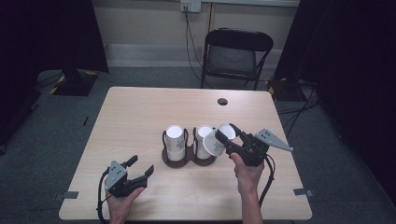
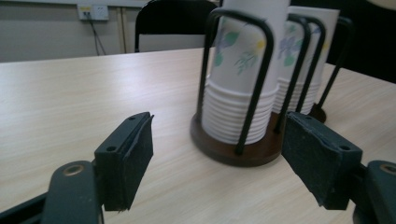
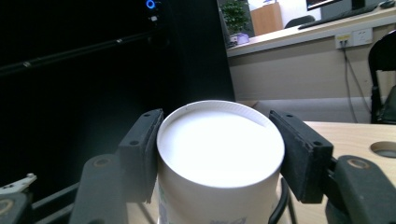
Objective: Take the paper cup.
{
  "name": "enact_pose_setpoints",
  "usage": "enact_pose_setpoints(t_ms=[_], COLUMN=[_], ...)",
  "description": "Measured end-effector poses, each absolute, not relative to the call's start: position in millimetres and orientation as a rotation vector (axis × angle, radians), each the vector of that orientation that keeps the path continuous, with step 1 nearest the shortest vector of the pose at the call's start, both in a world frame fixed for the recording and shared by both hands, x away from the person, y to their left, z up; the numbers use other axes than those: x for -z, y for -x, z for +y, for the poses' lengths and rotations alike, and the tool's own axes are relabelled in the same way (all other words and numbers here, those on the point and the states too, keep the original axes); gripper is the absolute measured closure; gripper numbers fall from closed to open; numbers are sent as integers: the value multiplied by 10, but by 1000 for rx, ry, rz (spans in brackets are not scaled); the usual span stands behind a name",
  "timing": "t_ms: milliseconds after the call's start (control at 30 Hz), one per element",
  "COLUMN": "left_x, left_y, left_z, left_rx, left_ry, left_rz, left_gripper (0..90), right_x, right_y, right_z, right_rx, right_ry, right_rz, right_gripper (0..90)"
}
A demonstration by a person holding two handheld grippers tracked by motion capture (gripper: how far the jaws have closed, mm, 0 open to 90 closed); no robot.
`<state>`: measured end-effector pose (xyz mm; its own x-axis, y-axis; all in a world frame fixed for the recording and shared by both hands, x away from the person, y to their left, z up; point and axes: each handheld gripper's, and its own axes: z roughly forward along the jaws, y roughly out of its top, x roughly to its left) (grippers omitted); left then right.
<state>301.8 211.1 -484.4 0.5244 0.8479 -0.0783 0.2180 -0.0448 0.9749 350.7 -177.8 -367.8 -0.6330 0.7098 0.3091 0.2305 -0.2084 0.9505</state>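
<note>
In the holder (image 1: 189, 158), stacked cups (image 1: 175, 142)

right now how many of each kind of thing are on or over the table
stacks of paper cups in the holder: 2
single paper cup in the right tool: 1
cup holder: 1
tools: 2
total: 6

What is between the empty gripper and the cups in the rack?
Nothing visible. The left gripper has open jaws with nothing between them, and only bare table lies between it and the near cup stack in the rack. The right gripper holds a cup.
</note>
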Motion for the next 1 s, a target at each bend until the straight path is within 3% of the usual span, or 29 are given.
enact_pose_setpoints(t_ms=[600, 1000], left_x=[4734, 4647], left_y=[-3070, -3050], left_z=[1847, 1472], left_rx=[-550, -504], left_ry=[-1589, -1617], left_rz=[849, 680], left_gripper=[312, 385], right_x=[4058, 4277], right_y=[-3283, -3216], right_z=[-1675, -1563], right_rx=[-2158, -2223], right_ry=[-1262, -1291], right_rz=[1709, 1734], right_gripper=[375, 375])
